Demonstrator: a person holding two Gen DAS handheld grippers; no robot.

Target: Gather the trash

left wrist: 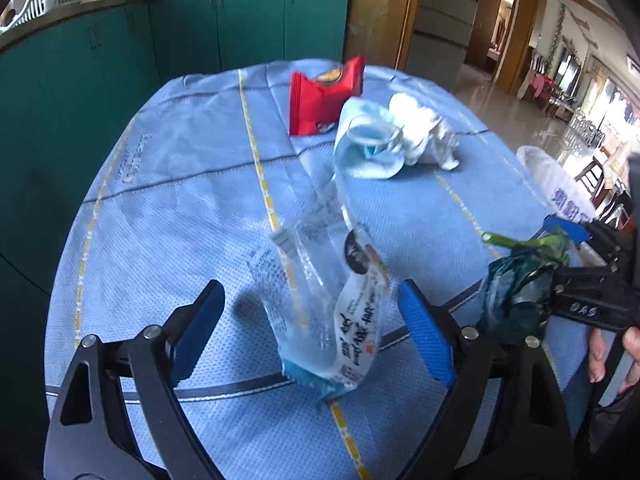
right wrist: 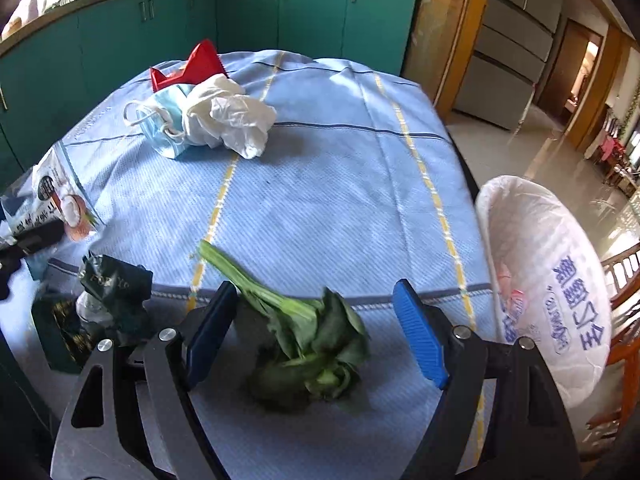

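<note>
Trash lies across the blue checked cloth of the worktop (right wrist: 320,168), so collecting has barely begun. Left tongs (left wrist: 310,330), spread wide, straddle a clear printed plastic wrapper (left wrist: 320,304) standing crumpled near the front edge, pads off it. Beside it sits a dark green crinkled packet (right wrist: 114,292). Toward the far edge: a red snack pouch (left wrist: 320,96), pale blue face mask (left wrist: 366,144), white crumpled tissue (left wrist: 424,132). Right tongs (right wrist: 316,330), also spread, bracket a wilted green leafy vegetable (right wrist: 308,336). What looks like a white-lined bin (right wrist: 552,280) waits off the right edge.
</note>
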